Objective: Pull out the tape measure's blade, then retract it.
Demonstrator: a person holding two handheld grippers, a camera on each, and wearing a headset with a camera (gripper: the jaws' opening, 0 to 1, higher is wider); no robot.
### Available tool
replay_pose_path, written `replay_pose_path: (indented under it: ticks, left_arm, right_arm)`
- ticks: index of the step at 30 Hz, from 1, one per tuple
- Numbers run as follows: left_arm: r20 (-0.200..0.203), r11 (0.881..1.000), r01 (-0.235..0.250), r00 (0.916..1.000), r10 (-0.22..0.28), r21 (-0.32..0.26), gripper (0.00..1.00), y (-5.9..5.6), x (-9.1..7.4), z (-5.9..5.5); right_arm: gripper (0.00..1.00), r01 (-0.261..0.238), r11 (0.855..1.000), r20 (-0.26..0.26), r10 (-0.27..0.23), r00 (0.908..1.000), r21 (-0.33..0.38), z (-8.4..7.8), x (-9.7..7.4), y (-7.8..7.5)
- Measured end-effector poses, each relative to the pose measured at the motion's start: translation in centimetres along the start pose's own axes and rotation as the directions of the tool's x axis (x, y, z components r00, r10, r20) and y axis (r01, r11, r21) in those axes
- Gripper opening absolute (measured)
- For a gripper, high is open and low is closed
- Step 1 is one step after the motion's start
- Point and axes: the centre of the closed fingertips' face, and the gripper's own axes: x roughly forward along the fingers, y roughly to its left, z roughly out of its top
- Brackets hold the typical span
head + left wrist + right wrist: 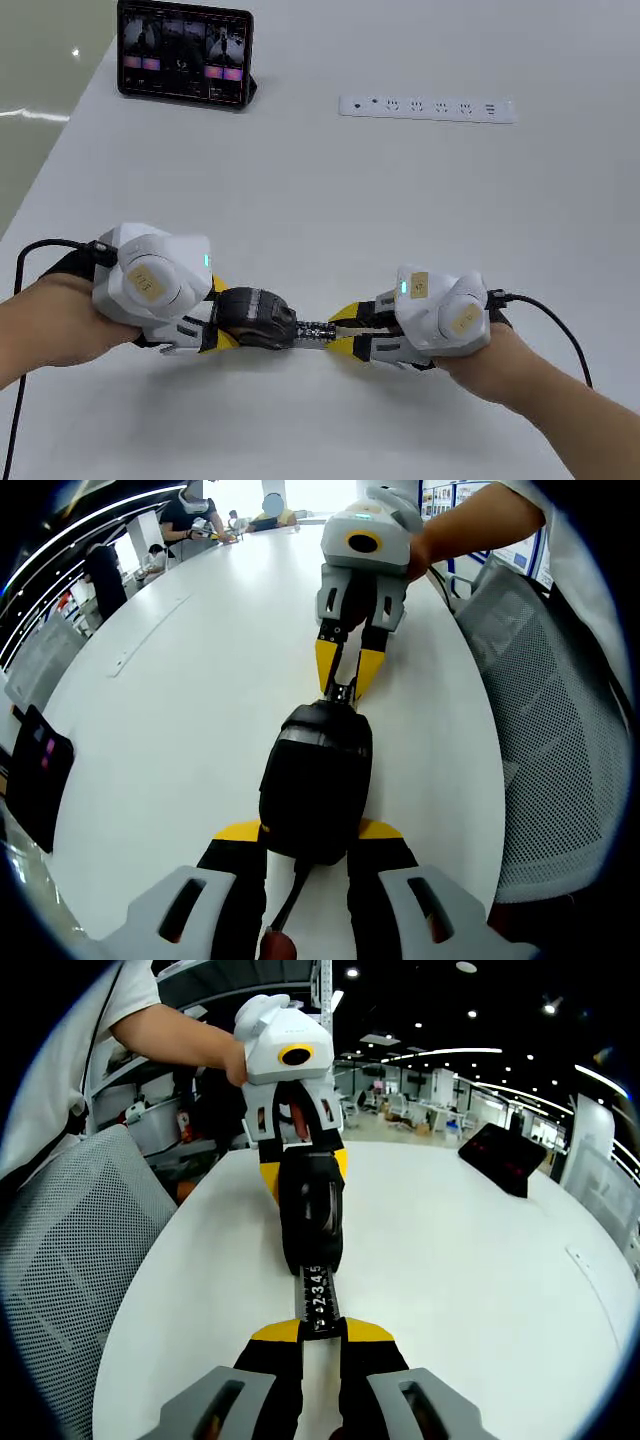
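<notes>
A black tape measure [256, 317] lies on the white table [330, 210], held at its body by my left gripper [215, 322], which is shut on it. In the left gripper view the case [316, 780] sits between the yellow-tipped jaws. A short length of blade [314, 331] with printed numbers sticks out to the right. My right gripper [345, 329] is shut on the blade's end; in the right gripper view the blade [318, 1302] runs from the case [311, 1210] into my jaws. The two grippers face each other, close together.
A dark tablet [184, 52] stands at the table's far left. A white power strip [427, 107] lies at the far right. A mesh chair [545, 730] stands beside the table. Cables trail from both grippers toward the near edge.
</notes>
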Motion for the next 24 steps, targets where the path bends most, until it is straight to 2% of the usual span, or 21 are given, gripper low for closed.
replay_pose_path:
  ticks: [24]
  left_arm:
    - [-0.007, 1.0, -0.004, 1.0, 0.004, 0.001, 0.26, 0.1, 0.0, 0.1]
  right_arm:
    - [0.09, 0.045, 0.999, -0.041, -0.045, 0.9982, 0.014, -2.8, -4.0, -0.6]
